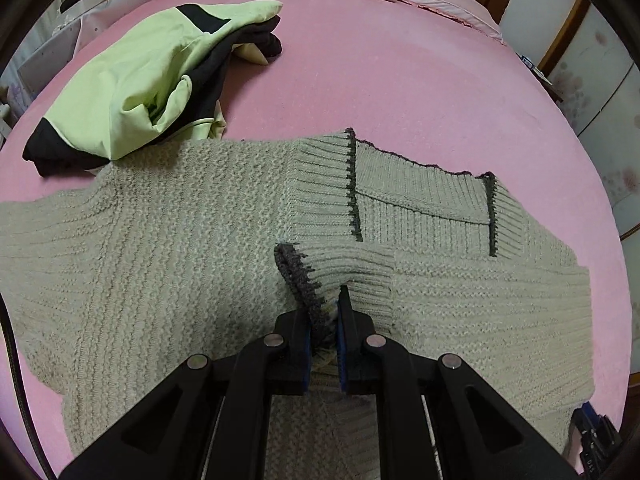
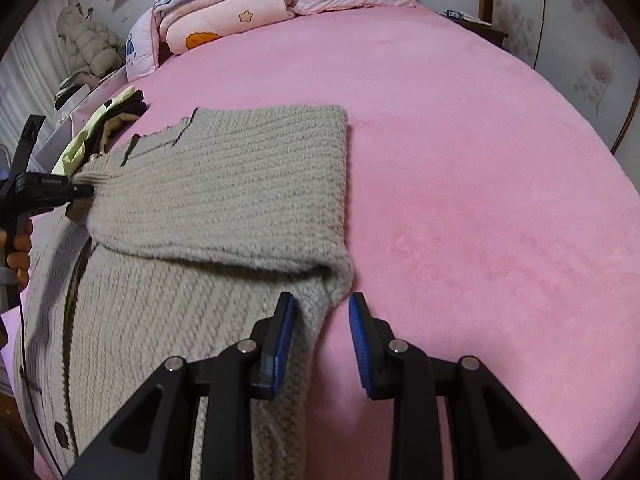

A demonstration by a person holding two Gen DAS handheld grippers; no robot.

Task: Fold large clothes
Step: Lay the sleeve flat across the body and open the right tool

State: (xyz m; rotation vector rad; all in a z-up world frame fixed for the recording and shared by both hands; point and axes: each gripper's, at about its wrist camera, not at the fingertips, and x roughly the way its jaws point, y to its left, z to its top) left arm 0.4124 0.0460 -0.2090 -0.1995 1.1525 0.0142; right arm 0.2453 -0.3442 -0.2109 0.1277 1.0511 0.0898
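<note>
The left gripper (image 1: 325, 320) is clamping the dark-edged cuff (image 1: 304, 280) of the cardigan (image 1: 140, 240), jaws nearly closed on the knit, and is holding that sleeve across the body, its length running sideways toward the right. The right gripper (image 2: 322, 312) is standing partly open, gripping nothing, its inner pad (image 2: 280, 344) lying against the sleeve fold (image 2: 340, 276), so it is the nearer hand there. Beyond, the cardigan is lying on the pink bed (image 2: 480, 160), a green jacket (image 1: 132, 92) farther back.

Beige ribbed cardigan (image 1: 160, 240) with dark grey trim, lime-and-black jacket (image 1: 132, 92), plain pink bedsheet (image 1: 400, 80).
</note>
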